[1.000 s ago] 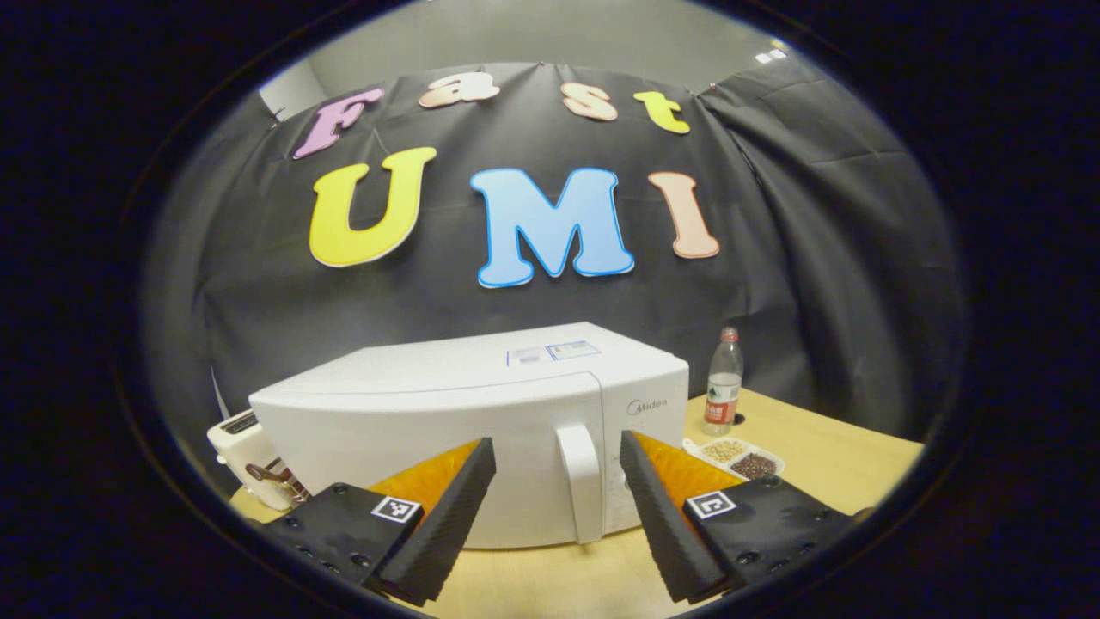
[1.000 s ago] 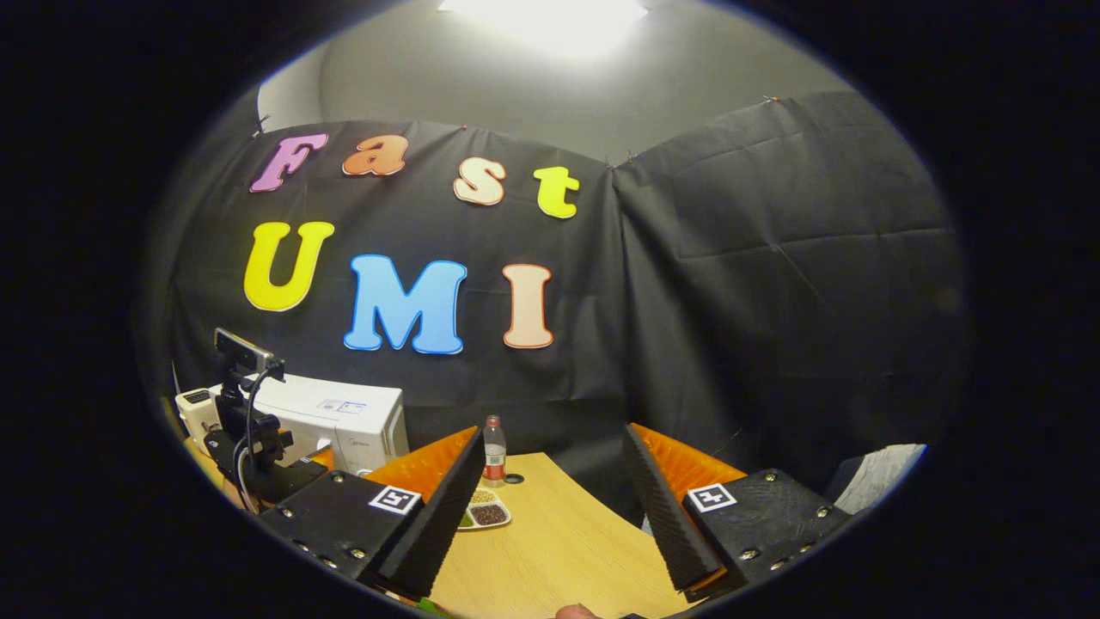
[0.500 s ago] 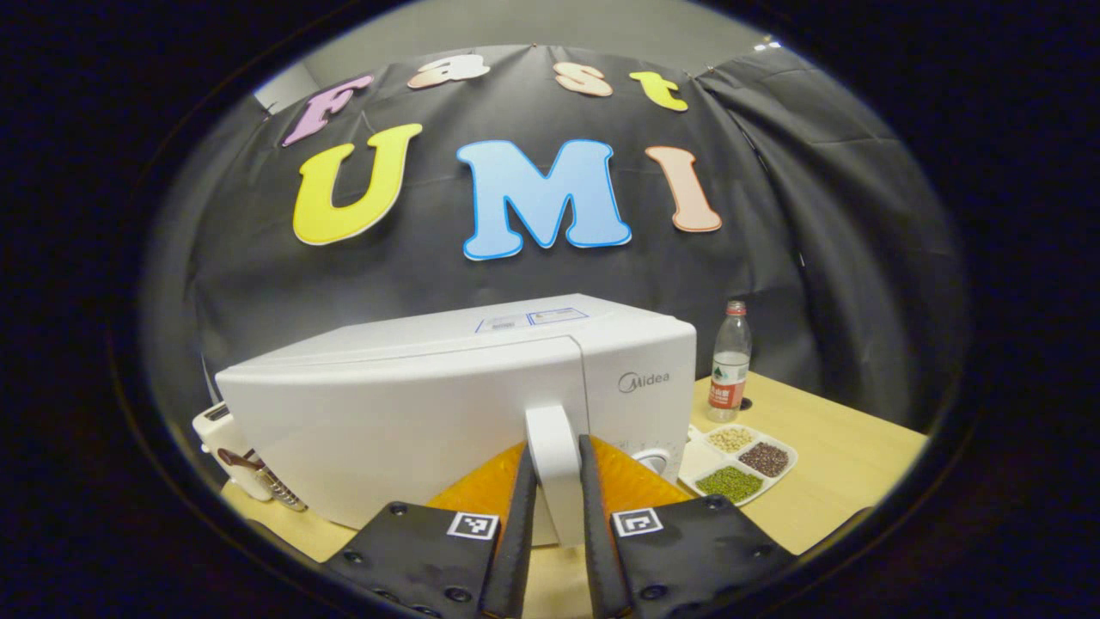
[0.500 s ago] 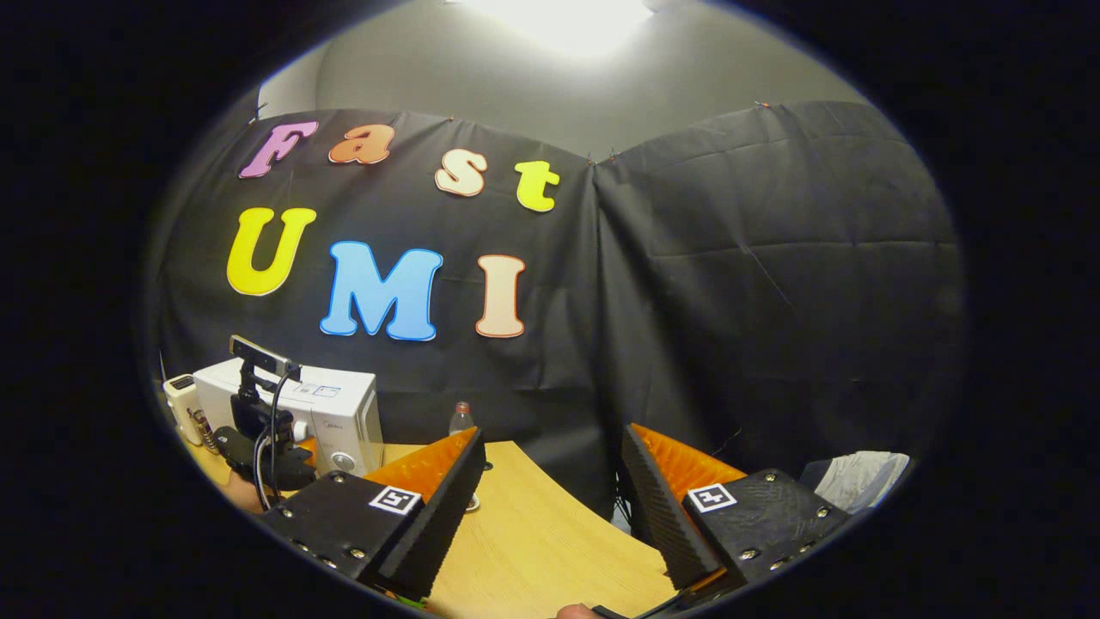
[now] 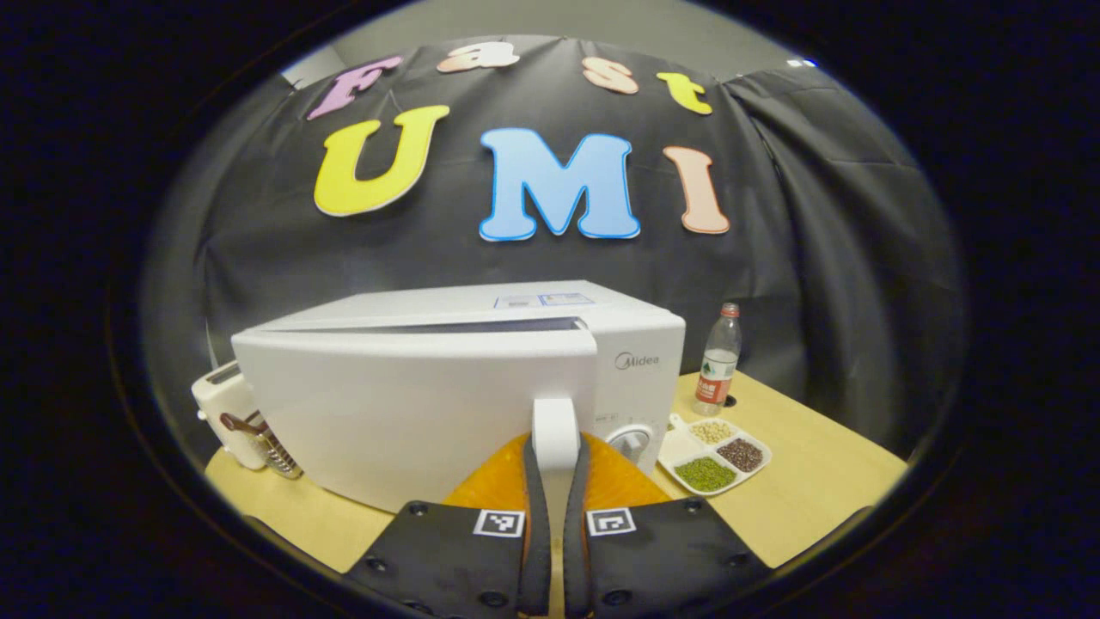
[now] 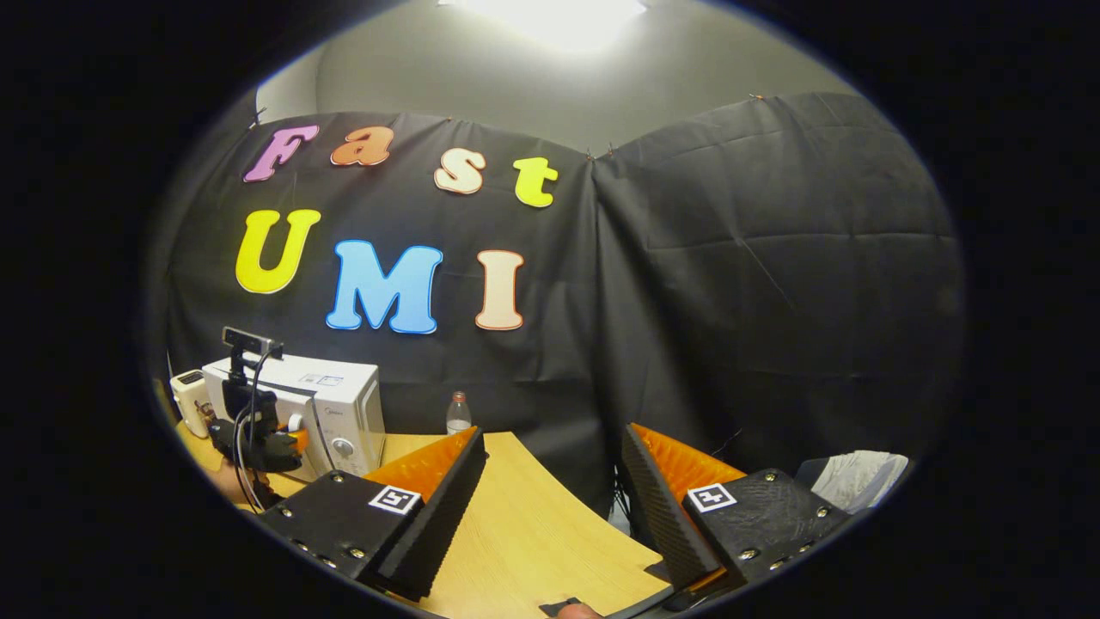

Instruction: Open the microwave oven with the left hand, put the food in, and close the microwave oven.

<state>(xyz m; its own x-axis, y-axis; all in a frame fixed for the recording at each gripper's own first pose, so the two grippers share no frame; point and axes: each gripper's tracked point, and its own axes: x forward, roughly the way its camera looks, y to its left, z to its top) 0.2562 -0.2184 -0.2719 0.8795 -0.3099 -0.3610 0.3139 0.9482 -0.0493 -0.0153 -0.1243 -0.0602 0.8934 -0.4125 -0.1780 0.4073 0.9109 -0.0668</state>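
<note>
- White microwave oven (image 5: 412,387) standing on the pale wooden desk (image 5: 799,481), at 9 o'clock from the centre of the left gripper view; boxy, with a blank white door, a vertical white handle (image 5: 555,434) at the door's right edge and a round dial (image 5: 630,440) on the narrow control panel.
- Door slightly ajar: dark gap visible along its top edge.
- Left hand-held gripper (image 5: 554,516) clenched on the handle, one finger pressing each side, at 6 o'clock in the left gripper view.
- White divided tray (image 5: 687,447) of food at 4 o'clock from the handle, just beside the oven: green, dark brown and pale beans in separate compartments.
- Plastic bottle (image 5: 718,359) with a red label upright behind the tray, at 3 o'clock from the oven.
- White toaster (image 5: 225,413) at 9 o'clock, partly hidden behind the oven.
- Right hand-held gripper (image 6: 550,507) released, fingers spread wide apart above the desk, grasping nothing.
- In the right gripper view, oven (image 6: 344,404) at 9 o'clock, well apart, with the left hand-held gripper (image 6: 292,438) at its front.
</note>
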